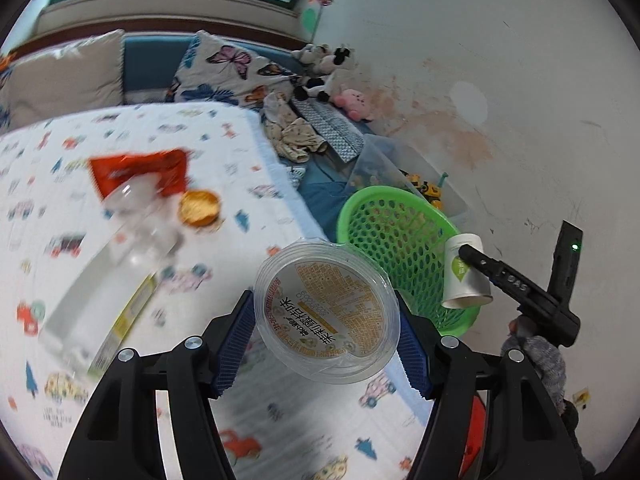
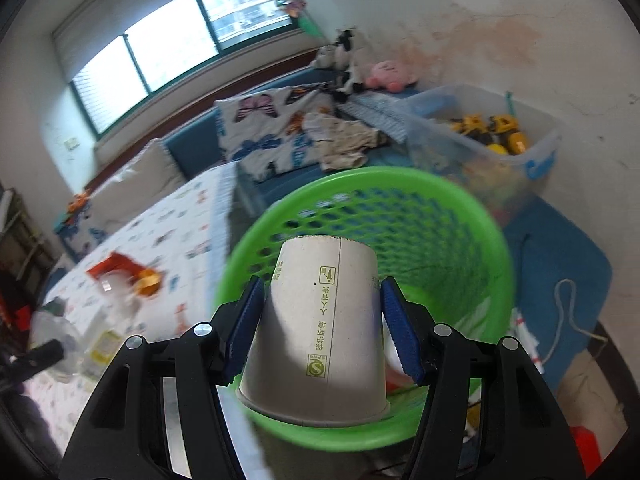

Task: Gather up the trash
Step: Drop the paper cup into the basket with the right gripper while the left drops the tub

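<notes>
I am in the carrying step: both pieces of trash are picked up and go now to the green basket (image 2: 452, 216).

My right gripper (image 2: 322, 328) has its fingers clamped on the sides of a paper cup (image 2: 316, 320), held upside down just over the basket's mouth. I judge the next move there is simply to let the fingers come apart, so the cup falls inside.

My left gripper (image 1: 326, 344) has its fingers clamped on a clear plastic tub (image 1: 326, 312), which hangs above the bed (image 1: 224, 128), beside the basket. It must first go over the rim.

The cup is matte white card, conical, easy to dent. The tub is thin, glossy and round, with a printed orange film. The basket is hard plastic with a wall full of holes.

On the bed lie a clear bottle (image 1: 120, 248), a red wrapper (image 1: 140, 172) and a small golden round thing (image 1: 199, 208), all blurred.
</notes>
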{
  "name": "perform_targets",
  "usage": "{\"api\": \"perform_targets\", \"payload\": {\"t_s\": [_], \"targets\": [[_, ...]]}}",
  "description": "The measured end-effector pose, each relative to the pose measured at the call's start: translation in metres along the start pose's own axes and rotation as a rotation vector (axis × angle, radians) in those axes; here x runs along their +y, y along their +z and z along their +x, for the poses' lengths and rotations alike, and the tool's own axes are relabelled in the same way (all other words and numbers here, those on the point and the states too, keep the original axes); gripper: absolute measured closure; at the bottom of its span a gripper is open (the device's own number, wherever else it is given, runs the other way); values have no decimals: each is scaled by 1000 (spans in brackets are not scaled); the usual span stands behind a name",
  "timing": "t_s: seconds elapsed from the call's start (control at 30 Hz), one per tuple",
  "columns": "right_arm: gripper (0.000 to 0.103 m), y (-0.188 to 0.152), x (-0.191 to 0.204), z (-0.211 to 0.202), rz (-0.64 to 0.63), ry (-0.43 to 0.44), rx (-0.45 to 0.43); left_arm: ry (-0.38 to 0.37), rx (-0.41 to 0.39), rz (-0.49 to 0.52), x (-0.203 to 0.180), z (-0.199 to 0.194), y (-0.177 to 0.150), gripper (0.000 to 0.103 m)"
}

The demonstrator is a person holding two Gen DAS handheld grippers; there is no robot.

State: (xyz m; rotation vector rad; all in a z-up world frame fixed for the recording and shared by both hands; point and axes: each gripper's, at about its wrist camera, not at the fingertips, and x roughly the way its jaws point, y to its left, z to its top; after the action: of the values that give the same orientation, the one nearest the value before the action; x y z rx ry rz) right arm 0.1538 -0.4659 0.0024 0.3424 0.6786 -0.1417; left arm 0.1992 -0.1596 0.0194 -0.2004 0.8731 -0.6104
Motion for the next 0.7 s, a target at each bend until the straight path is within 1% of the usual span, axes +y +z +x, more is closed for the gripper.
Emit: {"api": "perform_targets", "payload": {"t_s": [0.2,0.27,0.5,0.57,0.7], "targets": [[40,6,-19,8,25,-60,-14,-15,5,90,-35,16,21,39],[37,6,-22,7,35,-60,-15,-22,9,117,-47,21,26,39],[36,-2,-20,-8,12,-62,-35,-48,46,188,-81,50,41,39],[36,-5,-19,-15,8,-57,-41,-48,64,207,-91,62,44,39],[32,-10,-19,-26,7,-50,-59,-58,103,218,-103,85,49,39]]}}
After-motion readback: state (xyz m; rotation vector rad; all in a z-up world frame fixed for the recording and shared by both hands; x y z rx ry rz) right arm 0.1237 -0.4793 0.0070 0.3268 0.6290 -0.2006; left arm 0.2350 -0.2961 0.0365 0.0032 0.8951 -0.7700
